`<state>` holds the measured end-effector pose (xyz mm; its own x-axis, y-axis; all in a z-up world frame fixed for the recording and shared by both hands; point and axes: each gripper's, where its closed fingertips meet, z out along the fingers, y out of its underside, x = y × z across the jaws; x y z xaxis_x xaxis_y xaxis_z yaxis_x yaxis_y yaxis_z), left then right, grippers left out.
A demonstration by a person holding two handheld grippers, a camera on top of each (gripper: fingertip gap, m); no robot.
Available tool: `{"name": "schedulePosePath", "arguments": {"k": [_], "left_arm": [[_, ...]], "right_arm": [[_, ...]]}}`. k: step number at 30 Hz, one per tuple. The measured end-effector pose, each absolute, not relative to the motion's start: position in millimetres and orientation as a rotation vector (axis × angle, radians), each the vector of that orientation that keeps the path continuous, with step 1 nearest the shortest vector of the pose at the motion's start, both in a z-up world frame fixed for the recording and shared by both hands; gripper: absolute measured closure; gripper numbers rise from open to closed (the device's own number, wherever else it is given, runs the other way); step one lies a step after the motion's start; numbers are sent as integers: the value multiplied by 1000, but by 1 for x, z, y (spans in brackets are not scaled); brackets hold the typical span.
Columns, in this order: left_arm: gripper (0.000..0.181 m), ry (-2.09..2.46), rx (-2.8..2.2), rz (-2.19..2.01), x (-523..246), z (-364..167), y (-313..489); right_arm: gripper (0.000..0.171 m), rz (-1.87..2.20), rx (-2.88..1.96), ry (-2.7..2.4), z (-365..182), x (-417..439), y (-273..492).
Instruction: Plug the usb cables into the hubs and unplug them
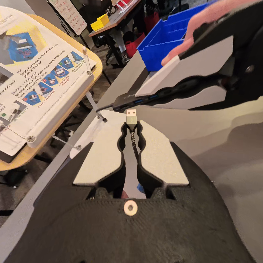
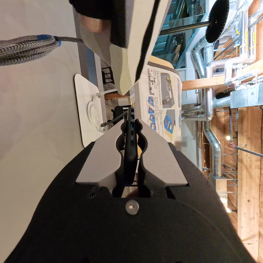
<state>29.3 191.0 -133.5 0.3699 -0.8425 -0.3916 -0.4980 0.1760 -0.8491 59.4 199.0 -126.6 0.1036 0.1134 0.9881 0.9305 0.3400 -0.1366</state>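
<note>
Fingers of the left gripper (image 1: pixel 131 125) are pinched narrow on the grey collar of a USB plug (image 1: pixel 131 116), whose bare metal tip juts straight ahead beyond their tips while the braided cable (image 1: pixel 134 143) trails back through the gap between them. Just ahead of that tip, and slightly above it, lies the dark hub (image 1: pixel 128 101), held side-on by the right gripper (image 1: pixel 143 98), whose fingers are closed on the hub's flat faces. In the right wrist view the same gripper (image 2: pixel 130 124) clamps the hub (image 2: pixel 131 136) edge-up, so its row of ports runs forward along and past the fingers, leaving the far end with two blue ports clear. The hub's long axis thus lies crosswise to the plug's long axis, with the port-bearing edge facing the plug; plug and hub are near but apart, and nothing is inserted yet. I judge that the coming move turns on this: the plug points just beneath a port near the hub's free end, so it needs a small lift and a straight push forward, with the left gripper the one to travel. Behind the left gripper, coils of cable (image 2: pixel 27 47) rest on the bench (image 2: pixel 35 128).
</note>
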Motion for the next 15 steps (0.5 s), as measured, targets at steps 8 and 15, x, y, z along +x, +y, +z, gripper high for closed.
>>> {"name": "schedulePosePath", "arguments": {"k": [8,15], "left_arm": [[167,1244,-1558,-497,37,-140,186],[167,1218,-1619,-570,37,-143,185]], "right_arm": [[162,-873,-1016,-1346,-130,52,198],[162,-919,-992,-1354,-131,51,198]]}}
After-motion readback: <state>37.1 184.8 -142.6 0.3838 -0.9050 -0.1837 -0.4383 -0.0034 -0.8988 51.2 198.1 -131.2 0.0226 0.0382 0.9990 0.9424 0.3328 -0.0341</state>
